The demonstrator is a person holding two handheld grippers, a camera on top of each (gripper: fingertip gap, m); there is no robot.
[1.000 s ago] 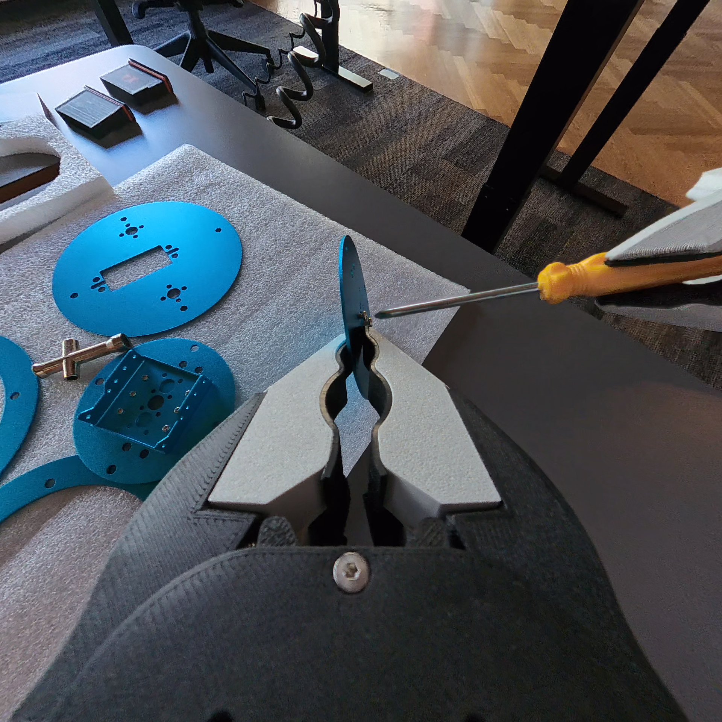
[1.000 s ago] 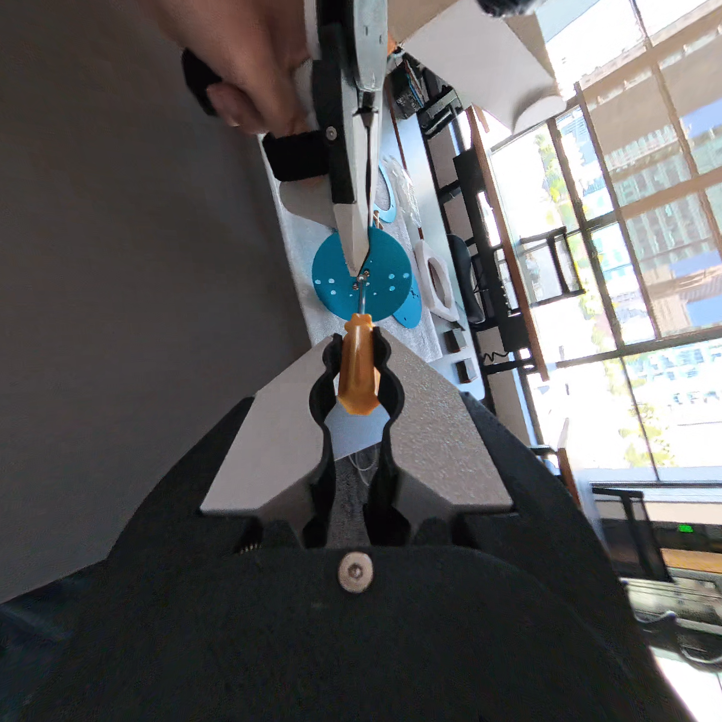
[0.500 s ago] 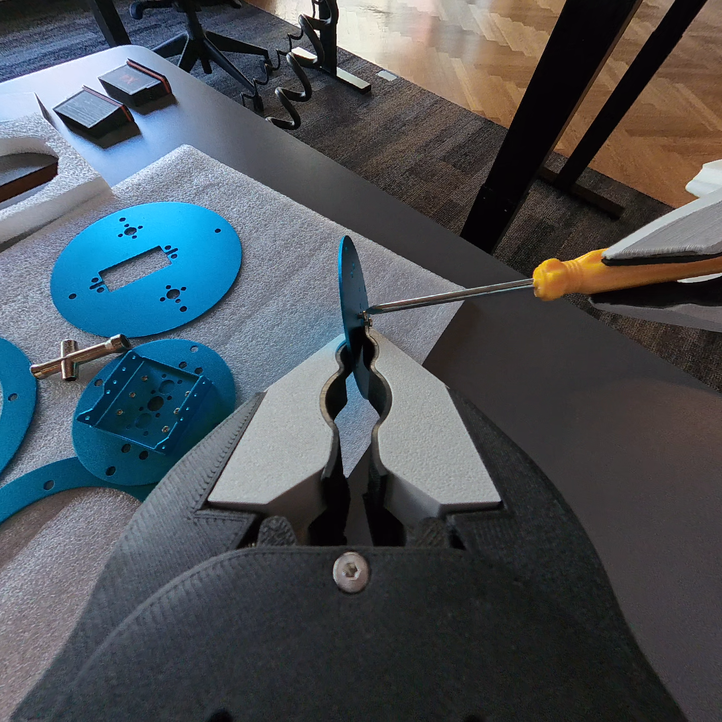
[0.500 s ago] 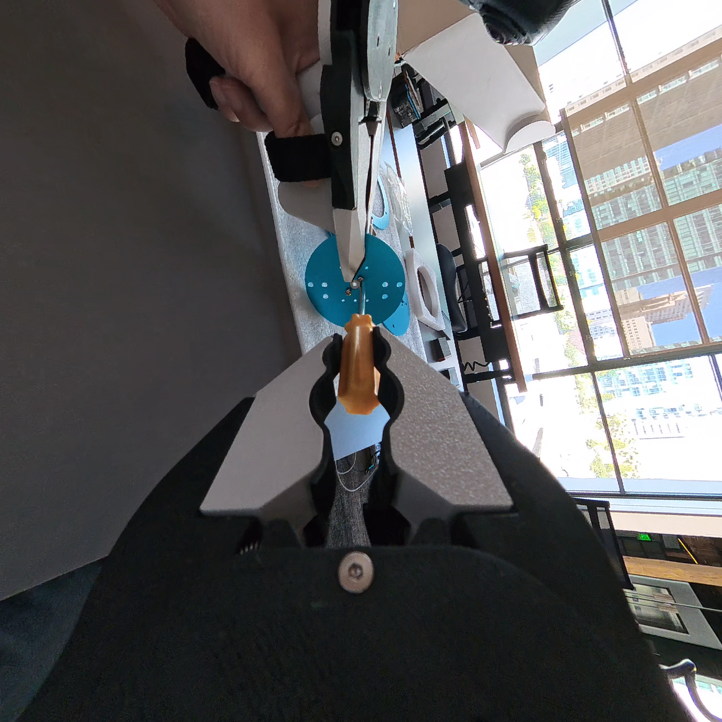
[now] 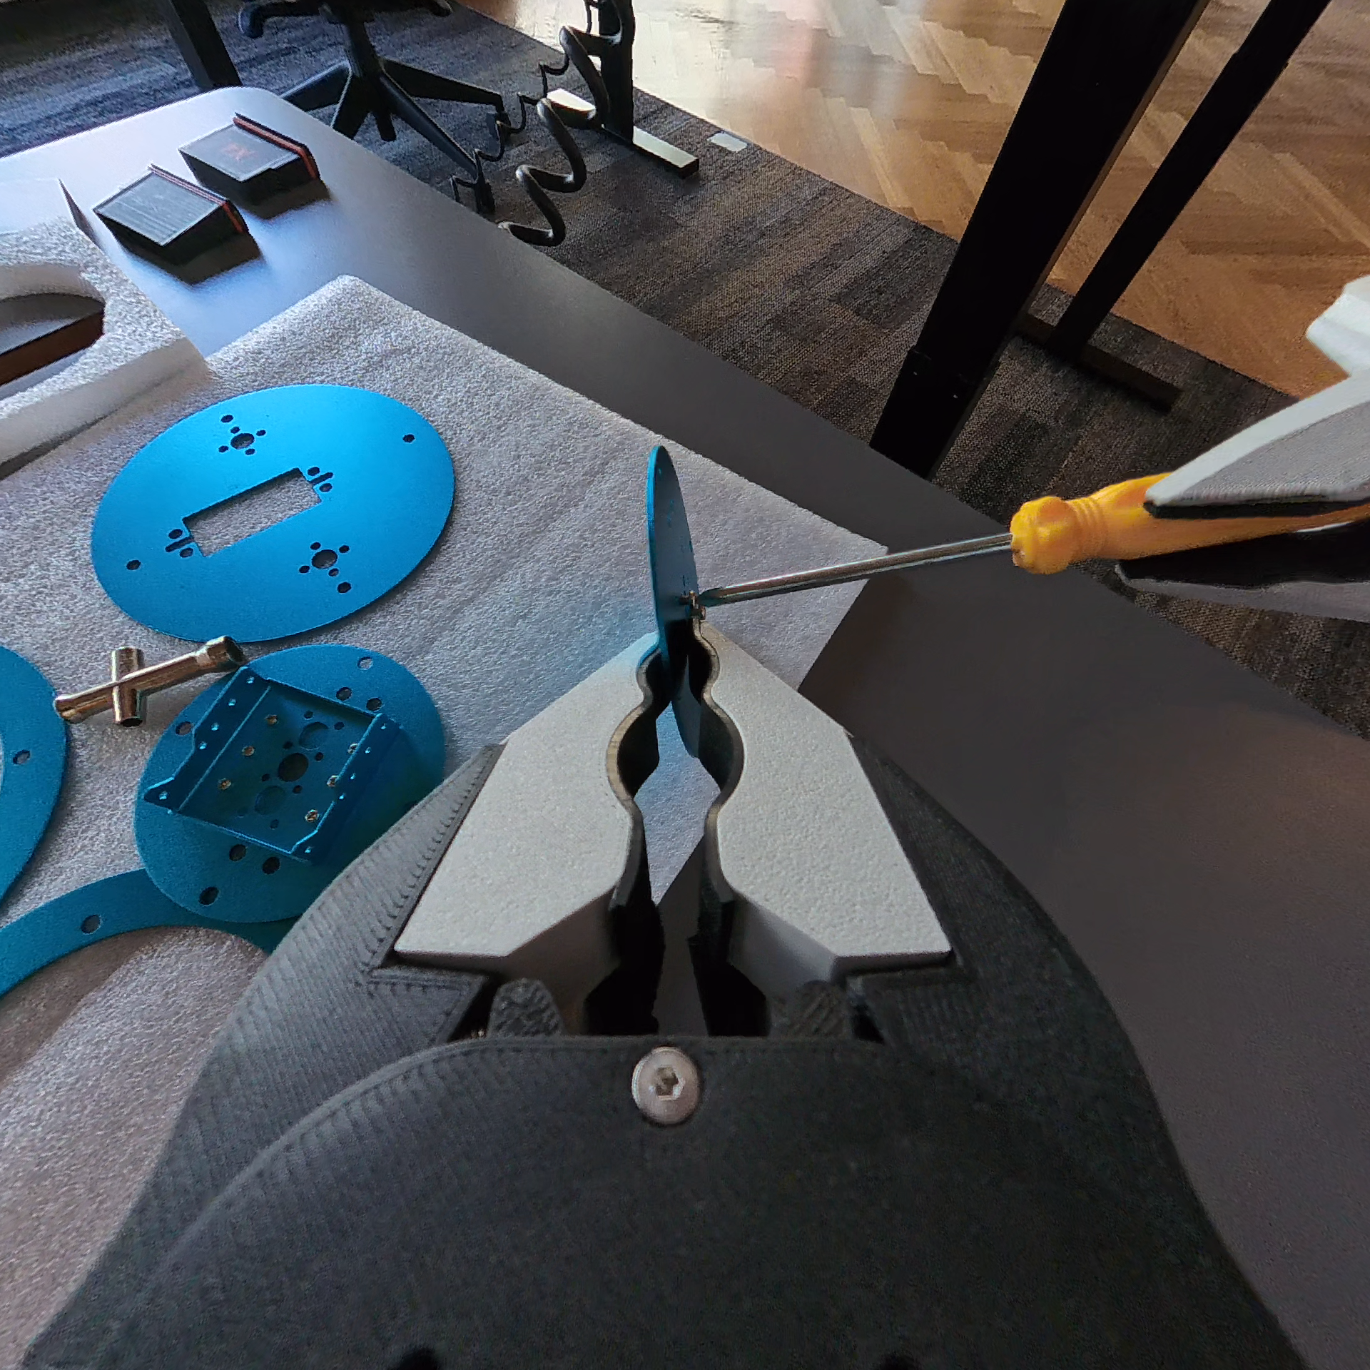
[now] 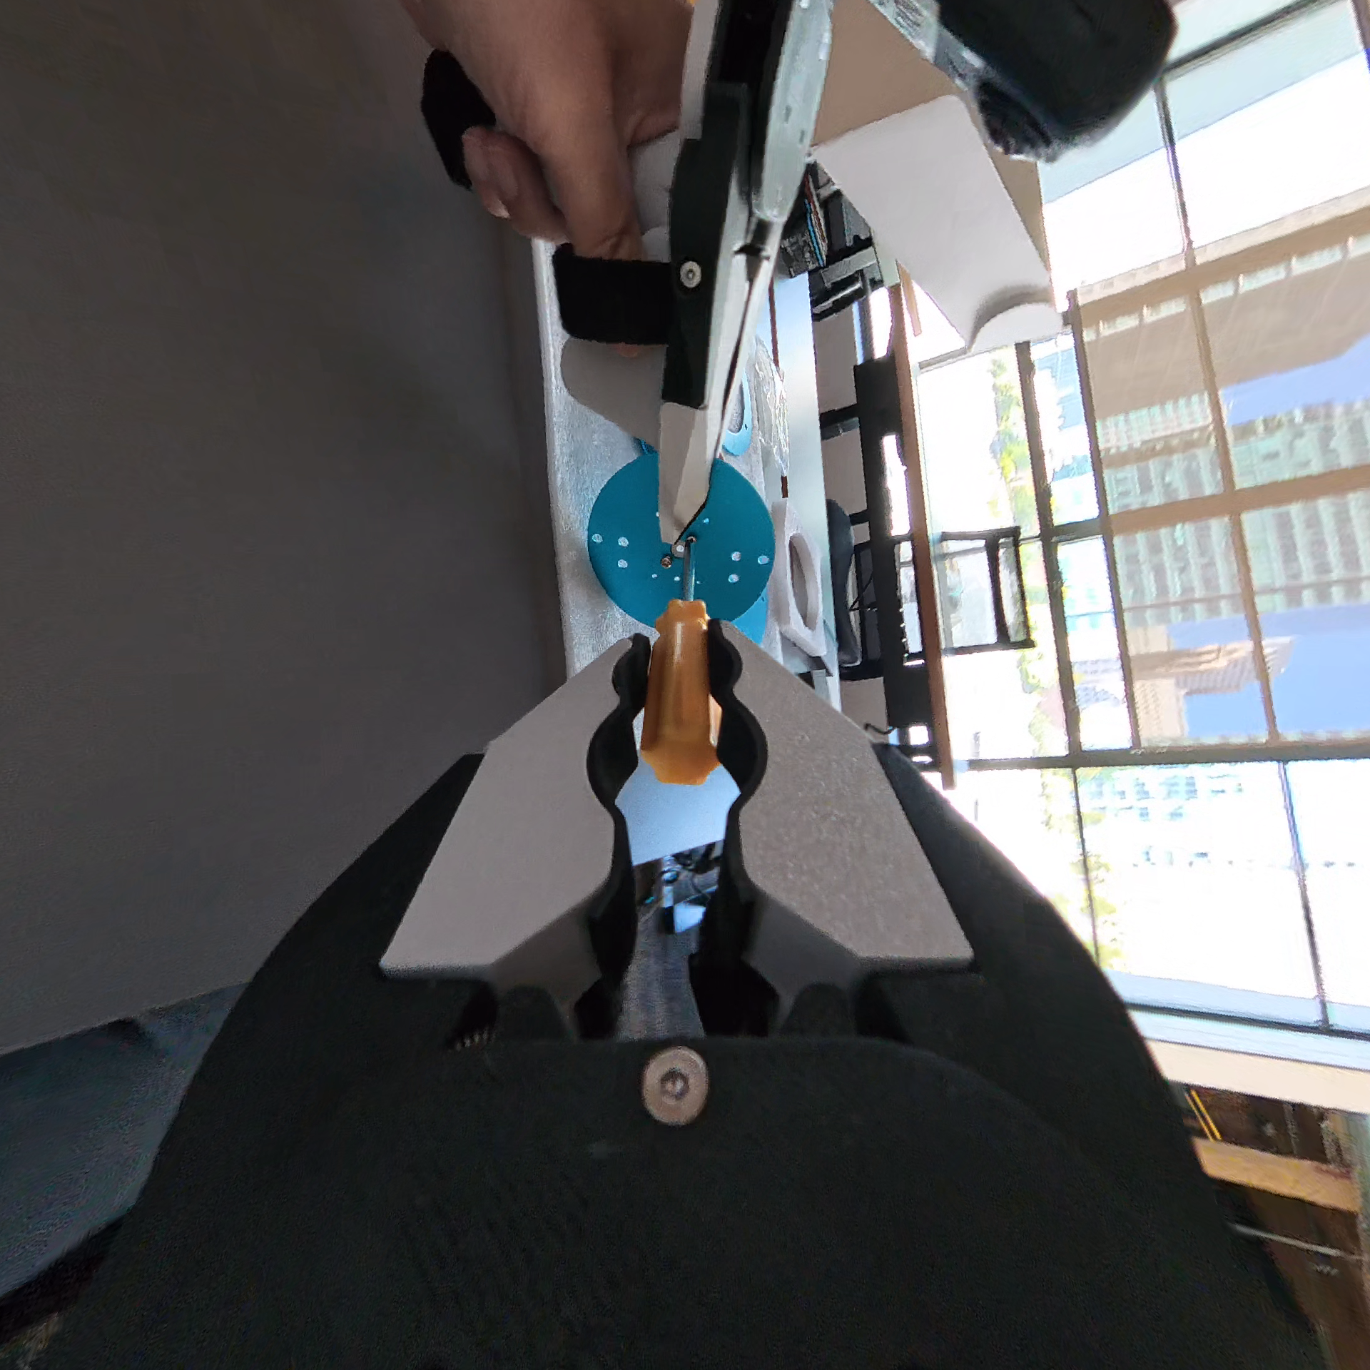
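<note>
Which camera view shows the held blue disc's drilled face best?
The right wrist view: the blue disc faces the camera, holes visible, the screwdriver tip at a screw. The left wrist view shows it only edge-on, between the left gripper fingers.

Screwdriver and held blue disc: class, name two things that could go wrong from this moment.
1. The screwdriver tip sits on a tiny screw at a slant; it may slip off.
2. The left gripper pinches the blue disc only by its lower edge, so pressure from the right gripper could tilt it.
</note>
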